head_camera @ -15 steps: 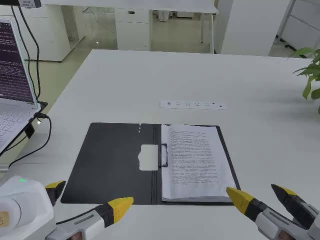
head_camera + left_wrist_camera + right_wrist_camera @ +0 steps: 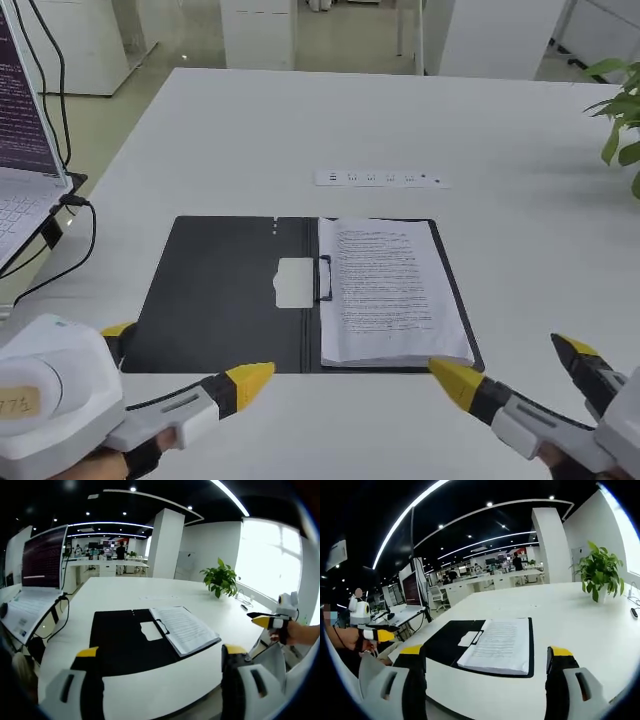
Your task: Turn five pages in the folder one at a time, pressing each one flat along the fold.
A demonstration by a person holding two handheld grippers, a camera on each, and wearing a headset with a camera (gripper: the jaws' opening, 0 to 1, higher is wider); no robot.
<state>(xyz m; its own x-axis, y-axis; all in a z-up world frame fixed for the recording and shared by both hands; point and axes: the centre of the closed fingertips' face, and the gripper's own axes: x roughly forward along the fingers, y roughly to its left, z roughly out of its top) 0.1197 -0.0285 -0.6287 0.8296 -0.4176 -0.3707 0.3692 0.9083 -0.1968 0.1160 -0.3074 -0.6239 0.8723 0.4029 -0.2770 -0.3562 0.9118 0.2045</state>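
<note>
A black folder [image 2: 215, 295] lies open on the white table, with a stack of printed pages [image 2: 385, 290] on its right half, held by a clip [image 2: 325, 278] at the fold. My left gripper [image 2: 185, 352] hovers open in front of the folder's left half, nothing between its fingers. My right gripper [image 2: 510, 362] is open off the folder's front right corner, apart from the pages. In the left gripper view the folder [image 2: 125, 640] and pages [image 2: 182, 630] lie beyond the open jaws. In the right gripper view the pages [image 2: 500, 645] lie ahead.
A laptop [image 2: 20, 150] stands at the table's left edge with a black cable [image 2: 85, 240] trailing from it. A white power strip [image 2: 380, 179] lies behind the folder. A green plant [image 2: 620, 120] stands at the far right.
The head camera has shifted, so the folder sits higher in the picture. Both grippers stay open near the table's front edge. Folder and pages are unchanged.
</note>
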